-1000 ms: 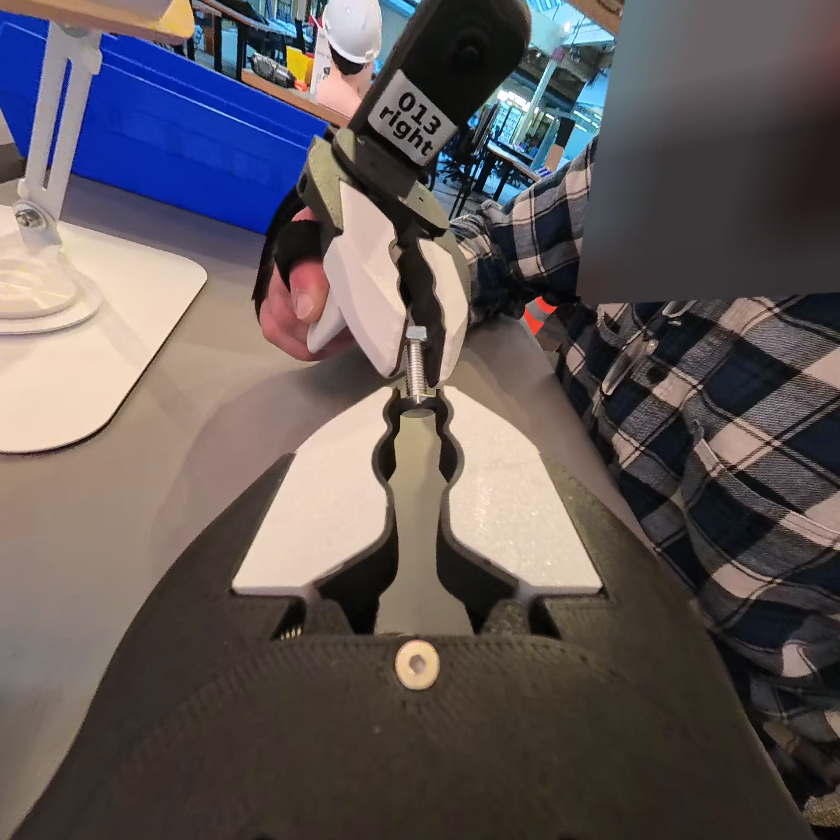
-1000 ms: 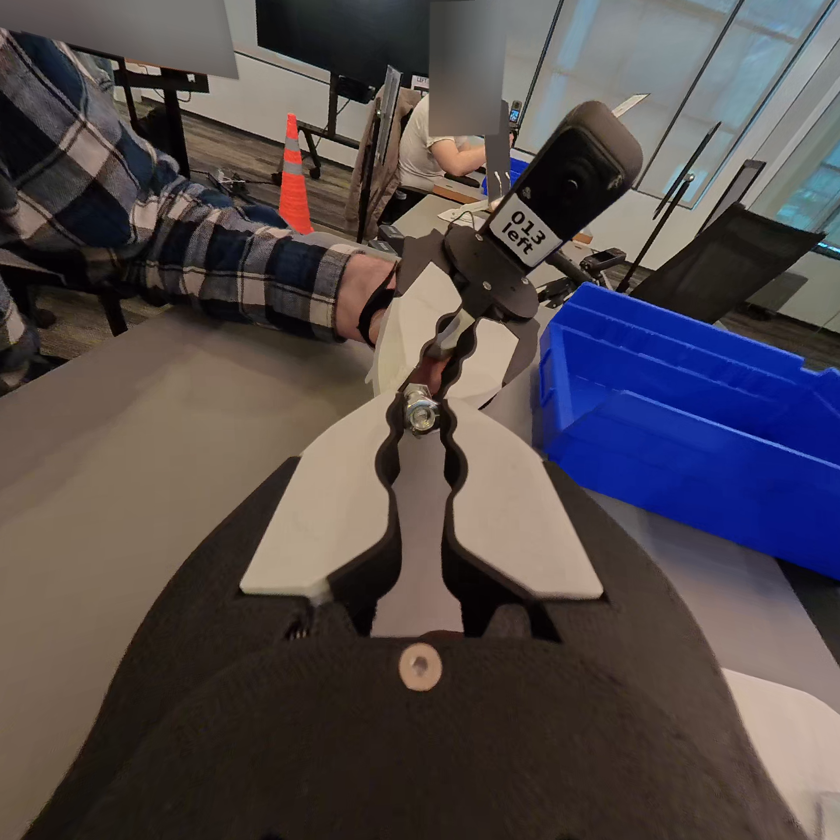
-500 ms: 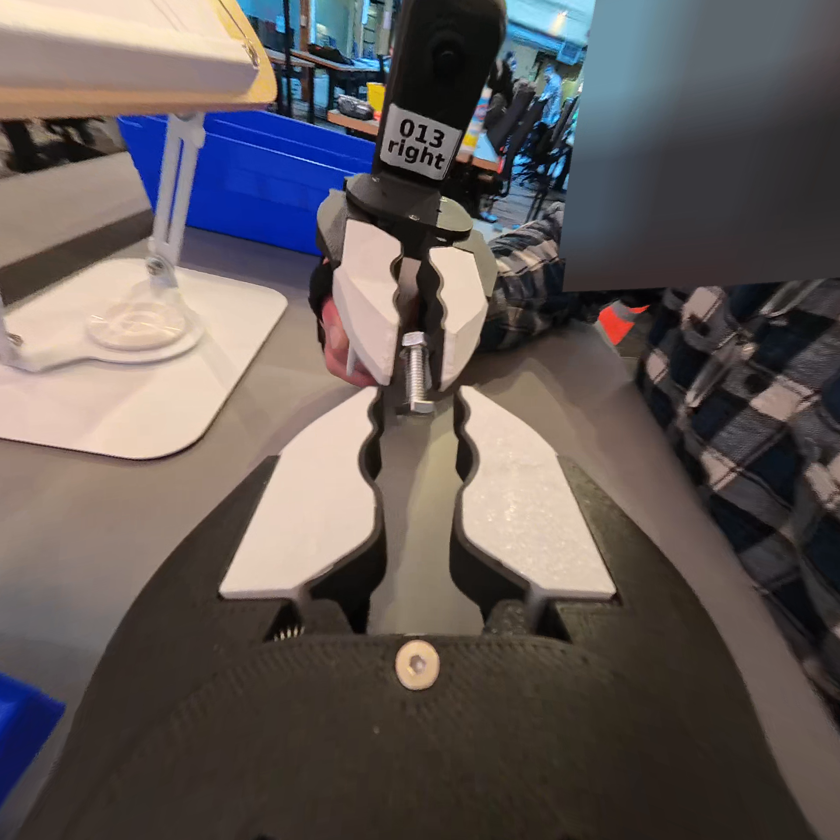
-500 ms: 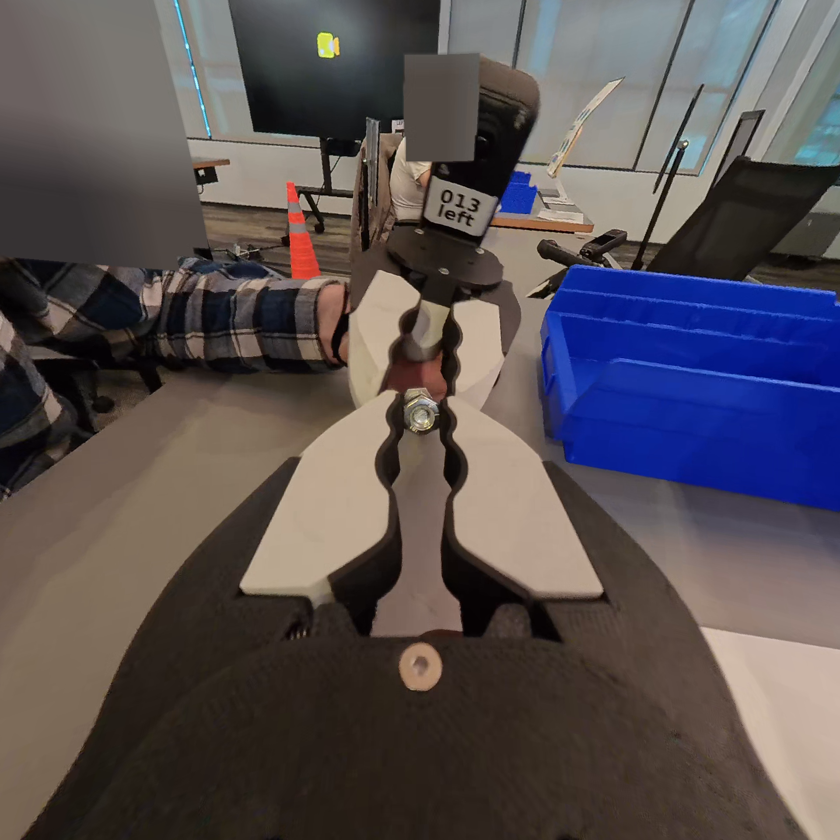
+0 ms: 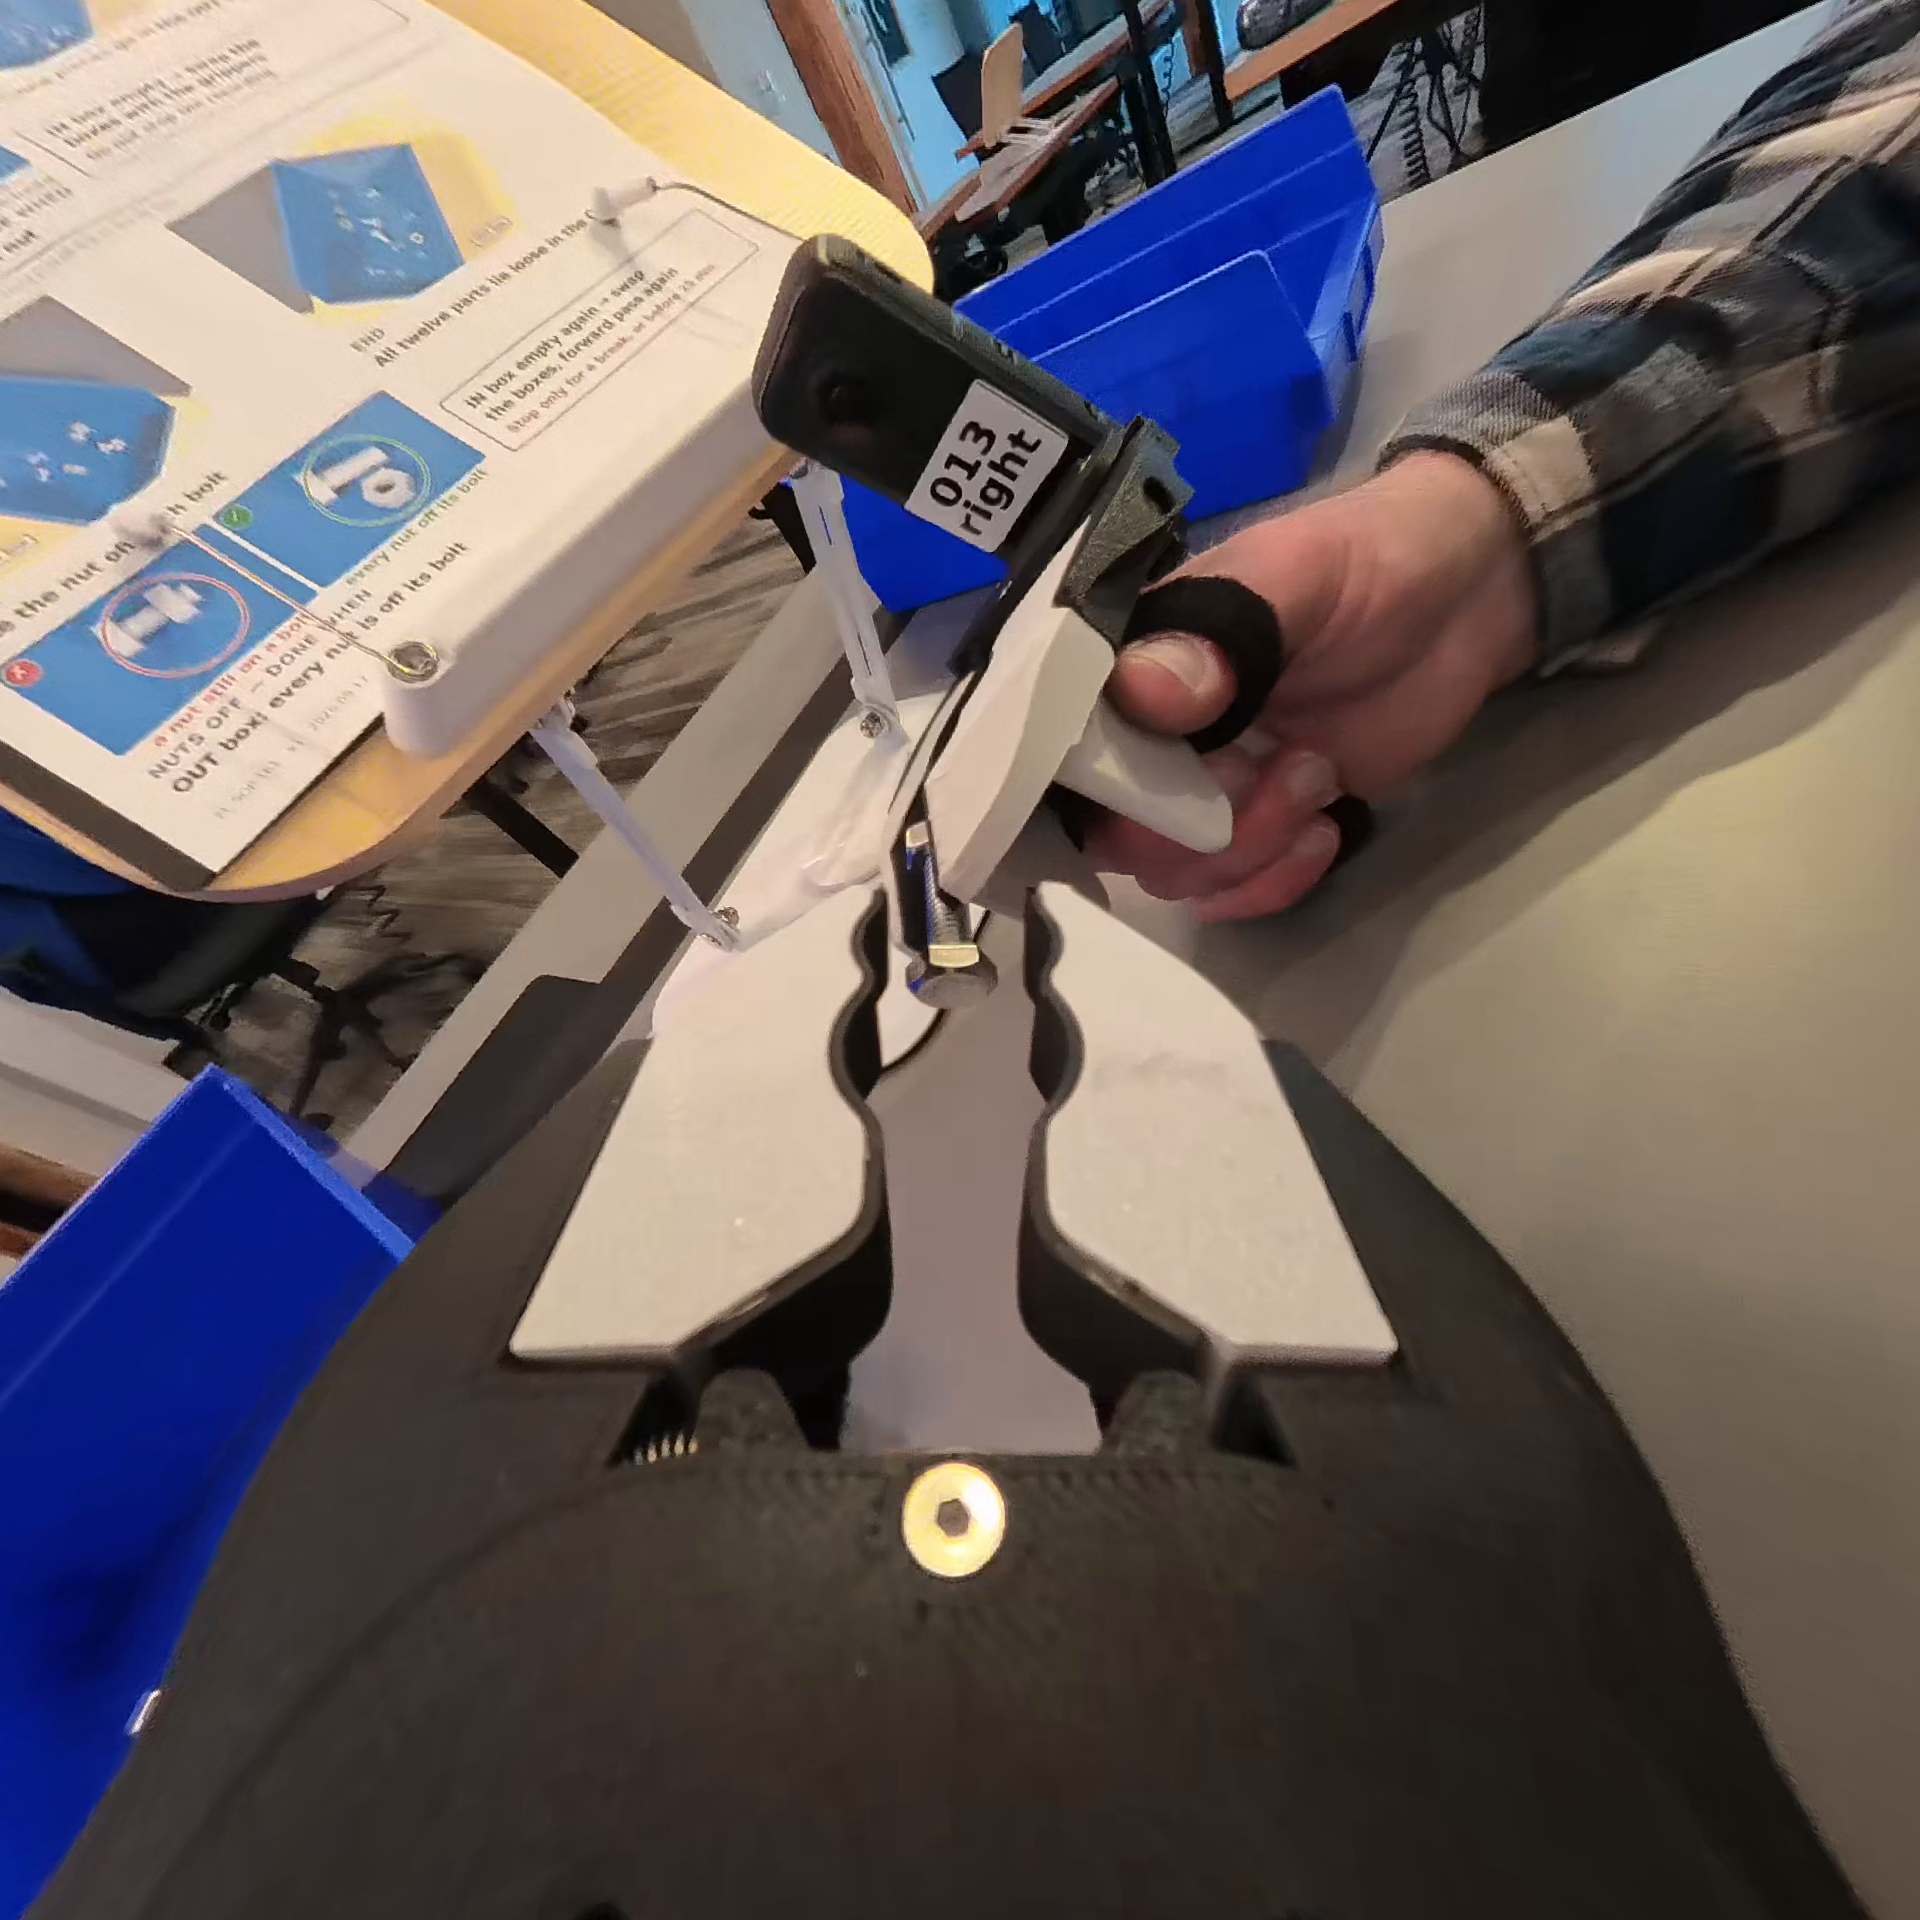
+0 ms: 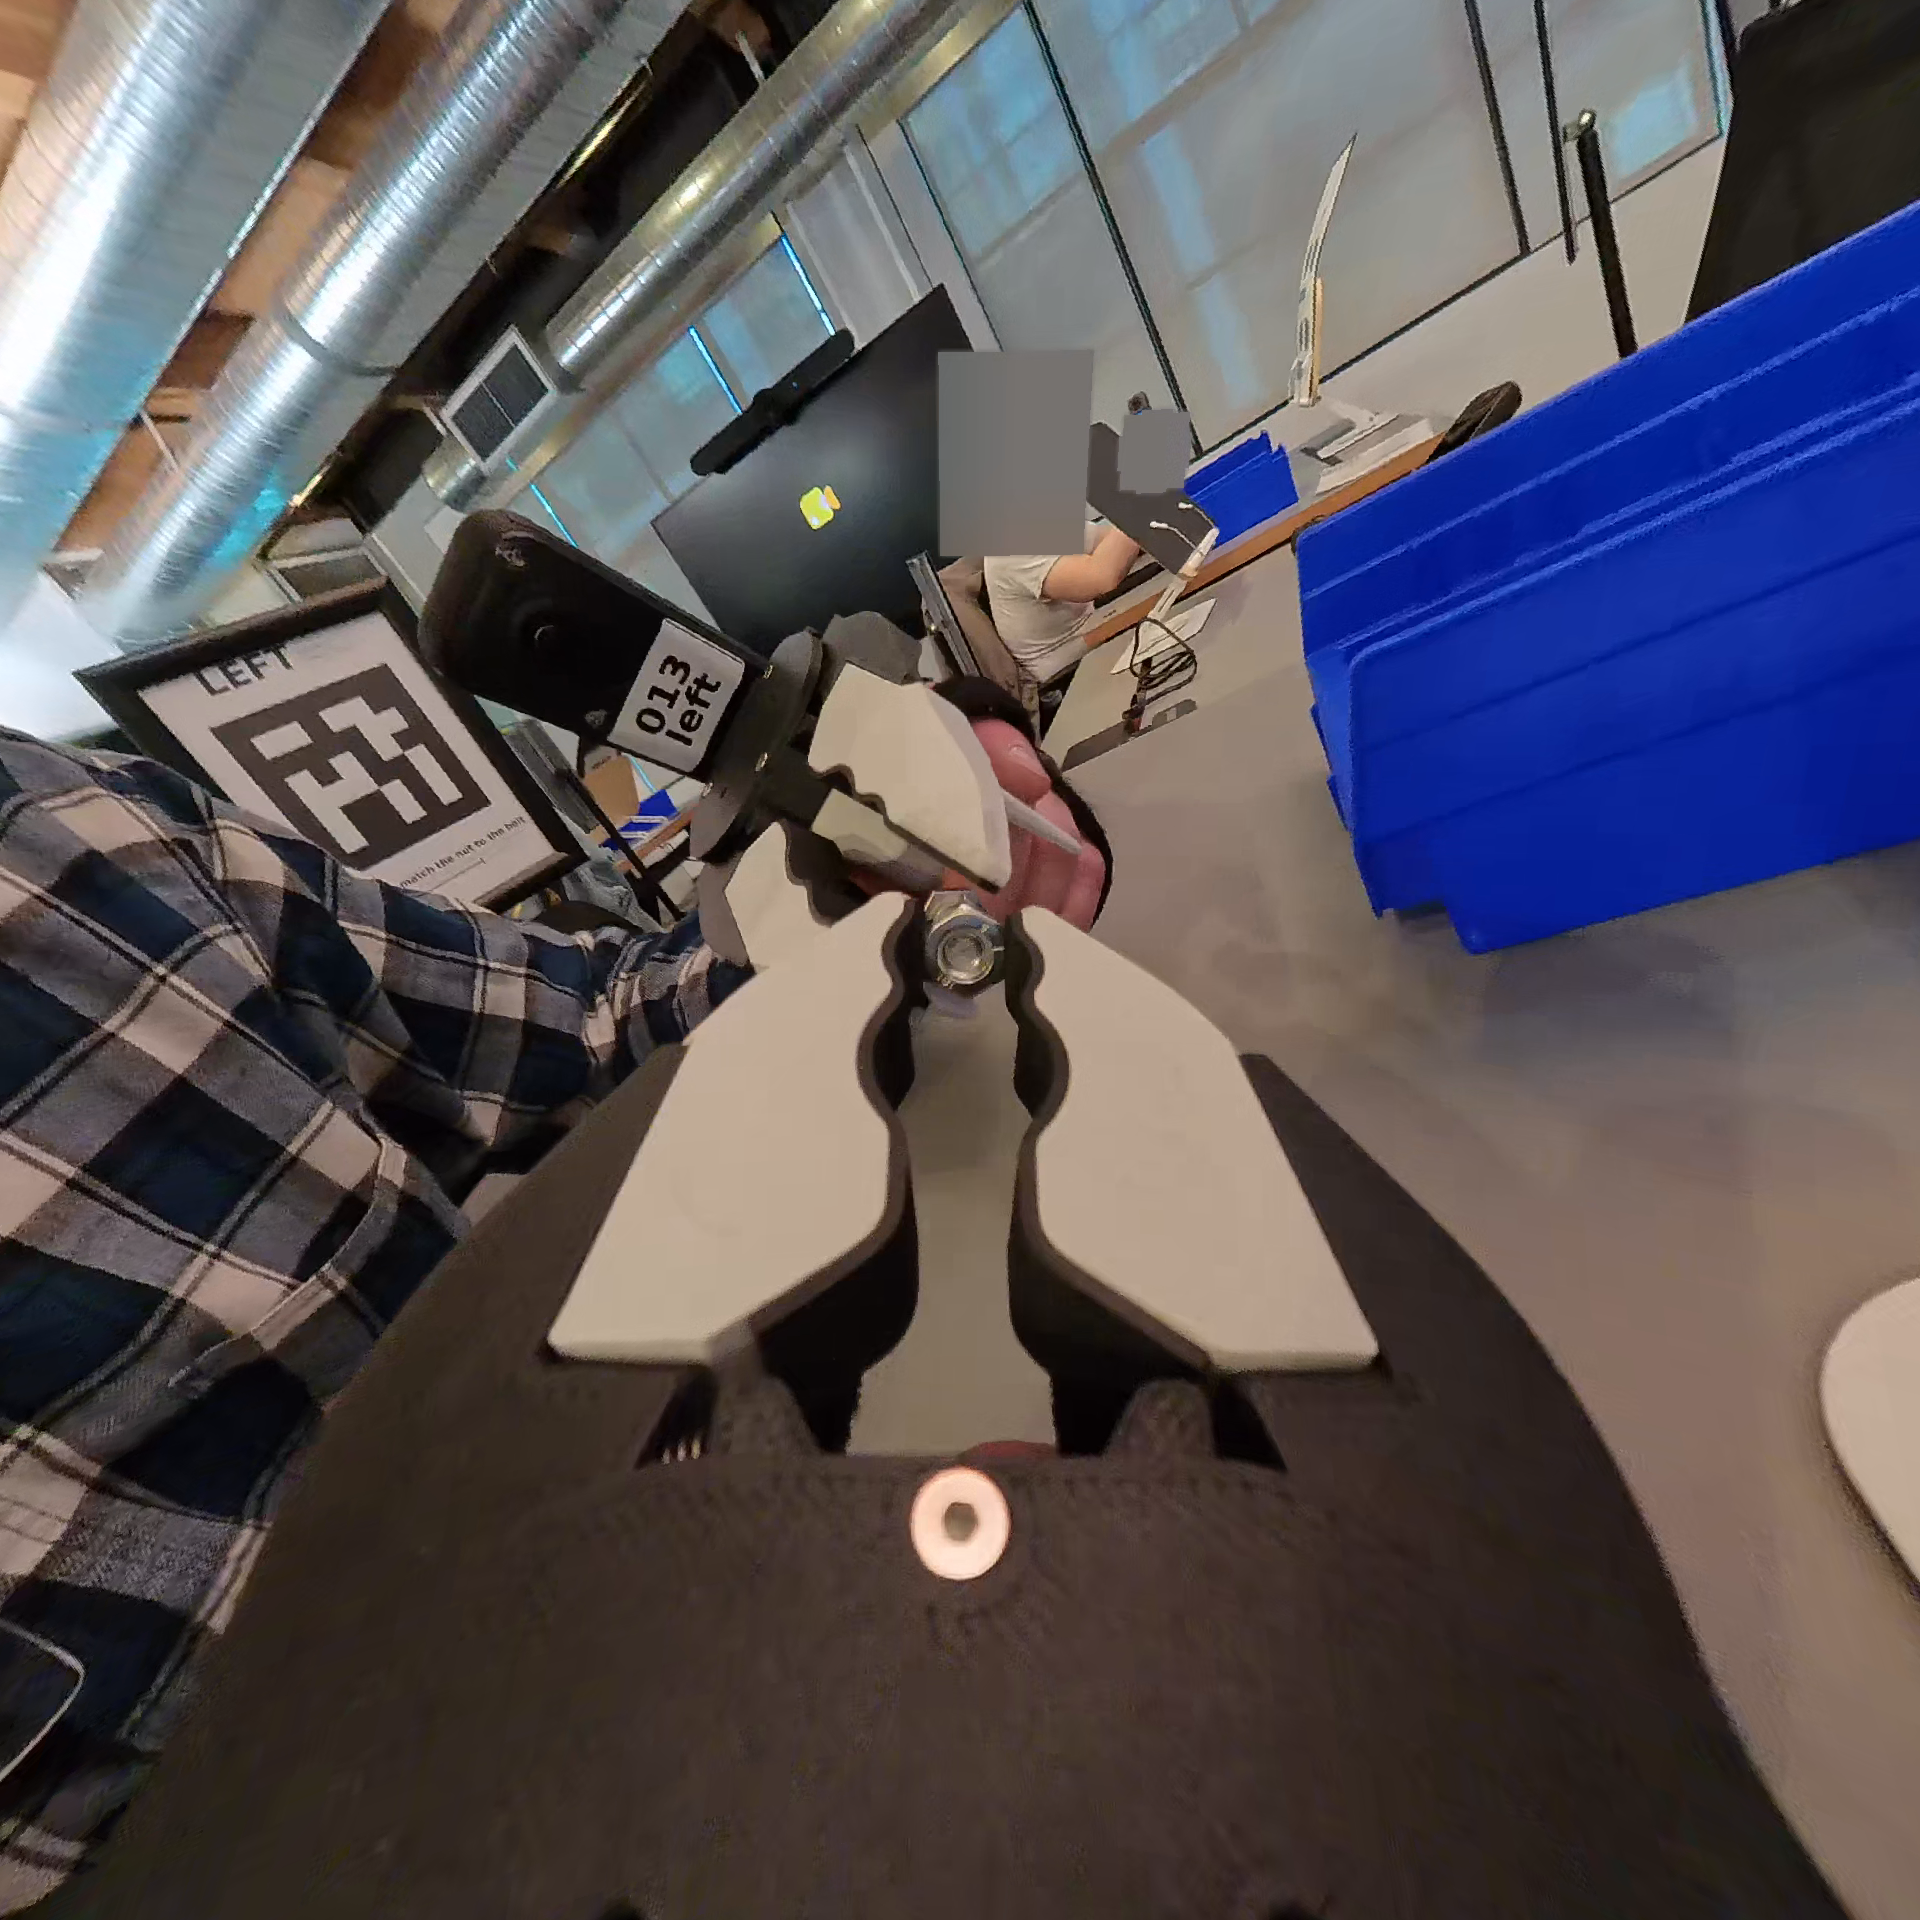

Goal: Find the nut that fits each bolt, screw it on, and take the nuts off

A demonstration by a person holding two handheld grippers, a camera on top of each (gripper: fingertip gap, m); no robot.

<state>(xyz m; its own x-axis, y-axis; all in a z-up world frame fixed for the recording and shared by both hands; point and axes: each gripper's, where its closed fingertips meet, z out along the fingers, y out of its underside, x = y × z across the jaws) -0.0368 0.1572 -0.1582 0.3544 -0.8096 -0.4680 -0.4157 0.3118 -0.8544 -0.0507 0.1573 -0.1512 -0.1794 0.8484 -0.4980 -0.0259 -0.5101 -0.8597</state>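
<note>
Right gripper point(image 5: 928, 883): jaws narrow and clamped on a steel bolt point(image 5: 932, 914). In the right wrist view both fingers point(image 6: 790, 1049) press on the nut point(image 6: 961, 948) threaded on the bolt's near end.

Left gripper point(image 5: 948, 977): jaws stand wide. The bolt's hexagonal head point(image 5: 951, 977) sits between the fingertips point(image 5: 769, 1039), with a gap visible on either side, so nothing is gripped there.

Position: the bolt hangs above the grey bench point(image 5: 1610, 1039), at the centre of the left wrist view, its shank running up toward 12 o'clock into the right gripper. A hand point(image 5: 1340, 707) in a plaid sleeve holds that gripper at 2 o'clock.

Surroundings, left wrist view: an instruction sheet on a white stand point(image 5: 312, 416) at 10 o'clock; a blue bin point(image 5: 1195, 312) at 1 o'clock; a second blue bin point(image 5: 156, 1351) at 8 o'clock. In the right wrist view, stacked blue bins point(image 6: 1662, 644) sit at 2 o'clock.
</note>
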